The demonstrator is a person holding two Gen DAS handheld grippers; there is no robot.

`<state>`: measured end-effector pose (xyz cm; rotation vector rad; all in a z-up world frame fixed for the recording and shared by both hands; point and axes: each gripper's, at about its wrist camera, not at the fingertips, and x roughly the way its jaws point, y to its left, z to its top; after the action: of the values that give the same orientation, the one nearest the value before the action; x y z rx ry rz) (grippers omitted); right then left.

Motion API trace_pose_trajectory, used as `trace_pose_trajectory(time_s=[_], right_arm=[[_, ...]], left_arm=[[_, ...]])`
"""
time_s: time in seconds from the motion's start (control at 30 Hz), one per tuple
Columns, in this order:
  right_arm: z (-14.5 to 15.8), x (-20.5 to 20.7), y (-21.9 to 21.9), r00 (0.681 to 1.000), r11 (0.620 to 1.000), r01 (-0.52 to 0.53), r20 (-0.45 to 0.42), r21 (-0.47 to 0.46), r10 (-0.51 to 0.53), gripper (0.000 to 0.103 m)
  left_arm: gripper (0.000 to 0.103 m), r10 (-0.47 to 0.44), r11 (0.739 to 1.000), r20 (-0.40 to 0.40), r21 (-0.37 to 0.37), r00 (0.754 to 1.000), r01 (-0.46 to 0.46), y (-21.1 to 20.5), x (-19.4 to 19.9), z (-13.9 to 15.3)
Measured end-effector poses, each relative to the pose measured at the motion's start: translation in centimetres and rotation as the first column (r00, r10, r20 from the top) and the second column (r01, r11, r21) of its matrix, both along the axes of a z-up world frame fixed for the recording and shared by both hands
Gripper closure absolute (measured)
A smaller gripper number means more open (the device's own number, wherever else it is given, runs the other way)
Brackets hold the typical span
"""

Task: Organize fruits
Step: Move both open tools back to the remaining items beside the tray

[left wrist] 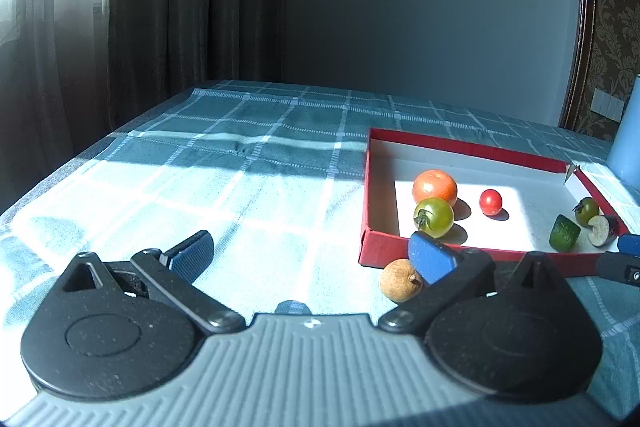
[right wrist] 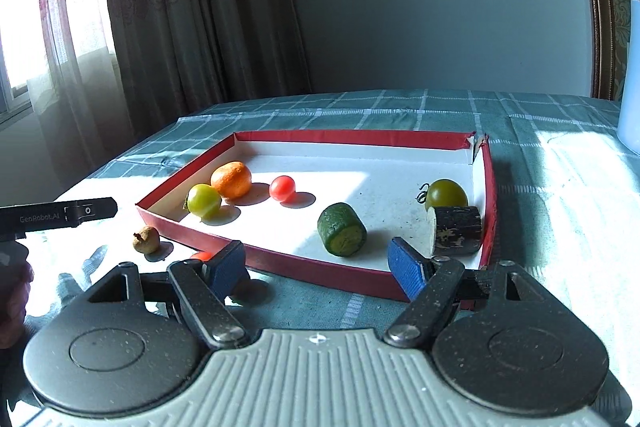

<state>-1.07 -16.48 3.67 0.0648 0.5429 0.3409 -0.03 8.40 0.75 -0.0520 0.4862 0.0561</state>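
Note:
A red tray (right wrist: 320, 267) with a white floor holds an orange (right wrist: 231, 179), a green tomato (right wrist: 204, 201), a small red tomato (right wrist: 282, 188), a cucumber piece (right wrist: 342, 229), an eggplant piece (right wrist: 456, 231) and a dark green tomato (right wrist: 446, 193). The tray (left wrist: 384, 247) also shows in the left wrist view. A brown longan (left wrist: 400, 279) lies on the cloth outside the tray, just left of my left gripper's right pad (left wrist: 430, 261). My left gripper (left wrist: 310, 257) is open and empty. My right gripper (right wrist: 318, 269) is open and empty at the tray's near rim. A small red fruit (right wrist: 202, 255) peeks beside its left pad.
The table is covered with a teal checked cloth (left wrist: 240, 155). A pale blue container (left wrist: 628, 139) stands at the far right. Curtains and a window are behind at the left. The left gripper's body (right wrist: 60, 213) shows in the right wrist view.

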Motion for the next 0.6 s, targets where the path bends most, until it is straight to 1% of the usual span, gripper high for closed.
trace_pose_trajectory(time_s=[0.03,0.07,0.13,0.2,0.23,0.33,0.43,0.6], right_arm=[[0.1,-0.6,0.7,1.0,0.999,-0.019,0.017,-0.026,0.019,0.024],[0.0,-1.3,1.5,0.998,0.998,-0.063,0.022,-0.029,0.064,0.024],[0.1,-2.2,2.4,0.994,0.995,-0.102,0.027,-0.02,0.103,0.024],[0.1,-2.8,3.4,0.991,0.991,-0.124,0.04,-0.044,0.126,0.024],[-0.1,-3.0,4.1,0.989,0.988,-0.136,0.047,-0.073,0.14,0.024],[-0.5,-3.3,5.7,0.985,0.976,-0.163,0.03,-0.147,0.169,0.024],[-0.5,-3.4,6.1,0.985,0.976,-0.167,0.022,-0.14,0.171,0.024],[-0.8,-3.1,6.5,0.986,0.975,-0.168,-0.013,-0.145,0.168,0.024]], left_arm=[[0.0,-0.011,0.999,0.003,0.031,1.0,0.011,-0.6,-0.1,-0.1],[0.0,-0.022,0.998,0.005,0.061,1.0,0.022,-1.2,-0.2,-0.2],[0.0,-0.042,0.993,0.008,0.112,0.999,0.041,-2.3,-0.3,-0.4],[0.0,-0.054,0.987,-0.001,0.151,0.999,0.054,-3.1,-0.2,-0.7],[0.0,-0.058,0.985,-0.01,0.162,0.998,0.059,-3.3,0.0,-0.8],[0.0,-0.048,0.985,-0.026,0.162,0.998,0.052,-3.4,0.3,-1.0],[0.0,-0.047,0.987,-0.056,0.152,0.997,0.055,-3.2,1.0,-1.2],[0.0,-0.056,0.982,-0.076,0.178,0.995,0.069,-3.6,1.2,-1.5]])
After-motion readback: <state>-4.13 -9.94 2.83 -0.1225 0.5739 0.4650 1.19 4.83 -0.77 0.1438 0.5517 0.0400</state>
